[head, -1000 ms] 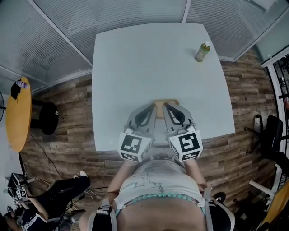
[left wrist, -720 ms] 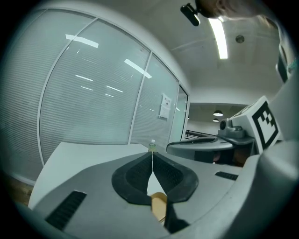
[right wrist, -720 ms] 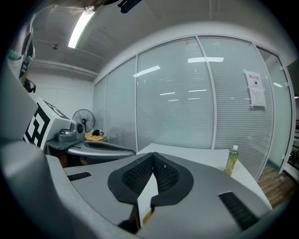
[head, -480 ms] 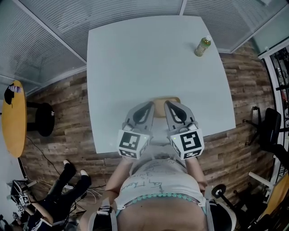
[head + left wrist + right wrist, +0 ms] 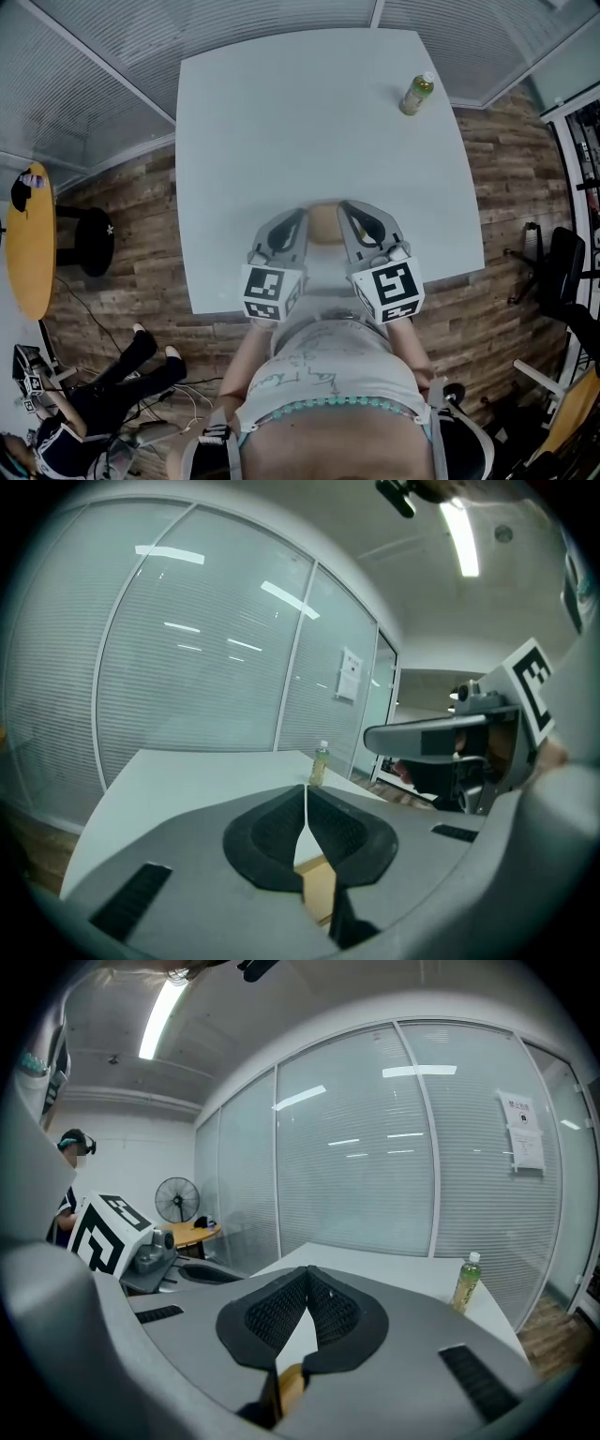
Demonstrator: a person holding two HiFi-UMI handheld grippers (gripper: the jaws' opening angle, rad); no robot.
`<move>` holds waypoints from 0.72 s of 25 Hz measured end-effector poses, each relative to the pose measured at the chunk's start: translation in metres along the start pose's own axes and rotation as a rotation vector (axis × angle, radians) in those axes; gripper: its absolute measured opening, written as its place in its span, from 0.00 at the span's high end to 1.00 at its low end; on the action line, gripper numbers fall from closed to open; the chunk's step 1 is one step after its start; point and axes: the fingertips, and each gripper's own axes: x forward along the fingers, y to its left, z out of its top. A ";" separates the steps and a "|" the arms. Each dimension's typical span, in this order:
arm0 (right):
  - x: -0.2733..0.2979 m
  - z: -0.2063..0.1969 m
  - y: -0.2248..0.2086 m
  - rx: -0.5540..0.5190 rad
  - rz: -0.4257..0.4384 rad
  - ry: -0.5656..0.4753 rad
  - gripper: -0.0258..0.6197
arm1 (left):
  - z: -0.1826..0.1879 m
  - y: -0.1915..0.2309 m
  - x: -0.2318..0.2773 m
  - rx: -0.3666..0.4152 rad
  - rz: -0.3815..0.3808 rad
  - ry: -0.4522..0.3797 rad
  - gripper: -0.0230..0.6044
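Tan flat block [image 5: 323,225] lies on the smooth white table [image 5: 281,112], long axis hidden. Left gripper [image 5: 301,213] and right gripper [image 5: 342,205] fingers meet, empty.

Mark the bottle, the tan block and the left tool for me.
bottle [image 5: 417,94], head view, middle of its body
tan block [image 5: 323,223], head view, its bare top face
left tool [image 5: 299,214], head view, tip where its jaws meet
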 end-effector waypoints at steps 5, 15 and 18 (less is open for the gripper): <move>-0.001 0.001 -0.006 0.005 -0.006 0.003 0.96 | -0.021 0.010 0.008 0.002 0.022 0.064 0.96; -0.004 -0.004 -0.015 0.019 -0.014 0.027 0.96 | -0.083 0.027 0.024 0.002 0.044 0.222 0.96; -0.004 -0.006 -0.017 0.017 -0.025 0.038 0.96 | -0.106 0.032 0.026 -0.006 0.043 0.273 0.96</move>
